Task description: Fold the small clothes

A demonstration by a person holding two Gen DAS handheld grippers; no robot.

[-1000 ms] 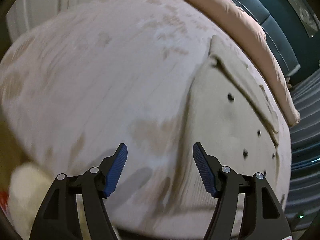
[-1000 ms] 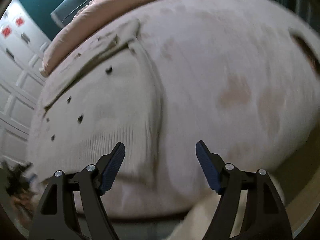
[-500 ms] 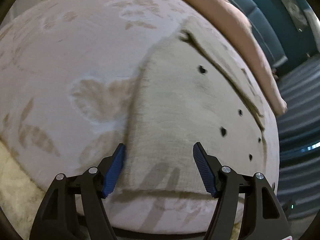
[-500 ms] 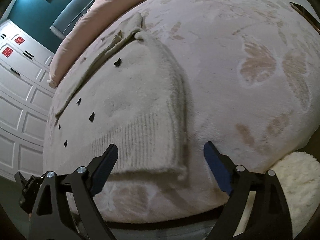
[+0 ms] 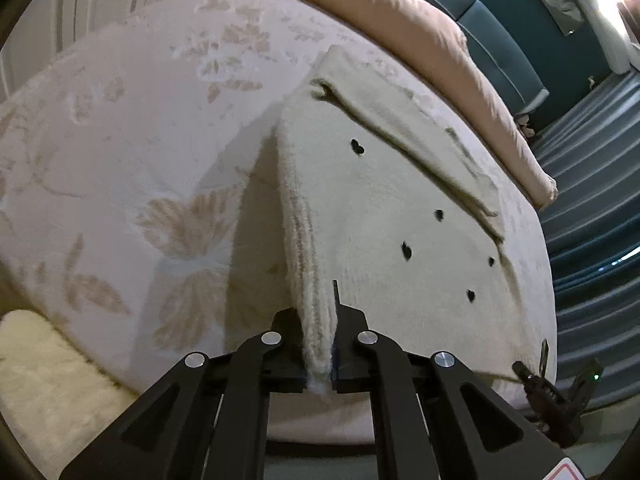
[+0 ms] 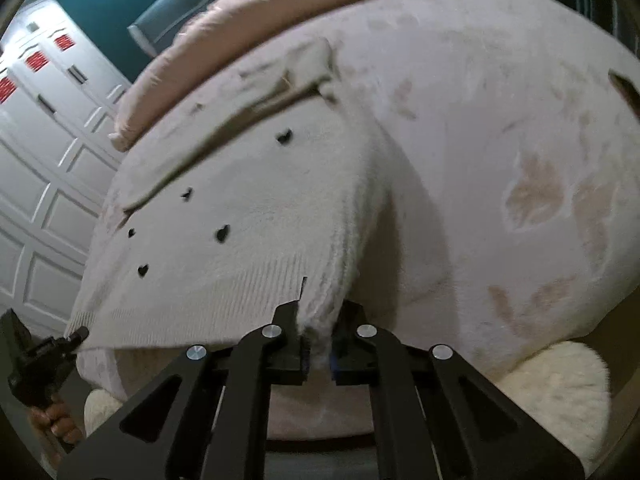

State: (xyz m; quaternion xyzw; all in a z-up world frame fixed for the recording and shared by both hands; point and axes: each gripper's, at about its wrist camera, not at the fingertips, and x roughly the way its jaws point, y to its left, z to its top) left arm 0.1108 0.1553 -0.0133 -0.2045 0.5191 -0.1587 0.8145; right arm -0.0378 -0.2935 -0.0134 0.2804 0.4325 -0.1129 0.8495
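Observation:
A cream knitted sweater [image 5: 384,216] with small black heart marks lies on the bed, and also shows in the right wrist view [image 6: 240,216]. My left gripper [image 5: 319,344] is shut on the sweater's near left hem corner, lifting that edge off the bedspread. My right gripper [image 6: 318,340] is shut on the near right hem corner, which also rises off the bed. Each gripper shows at the far hem corner in the other's view, the right gripper [image 5: 540,380] and the left gripper [image 6: 60,344].
The bedspread [image 5: 140,140] is pale pink with butterfly patterns. A pink folded duvet [image 5: 420,28] lies along the far side by a teal headboard [image 5: 500,40]. A fluffy white rug [image 5: 44,384] lies beside the bed. White panelled doors [image 6: 44,152] stand at the left.
Both grippers moved in on the sweater's near hem, closed on its two corners and lifted the hem off the bedspread.

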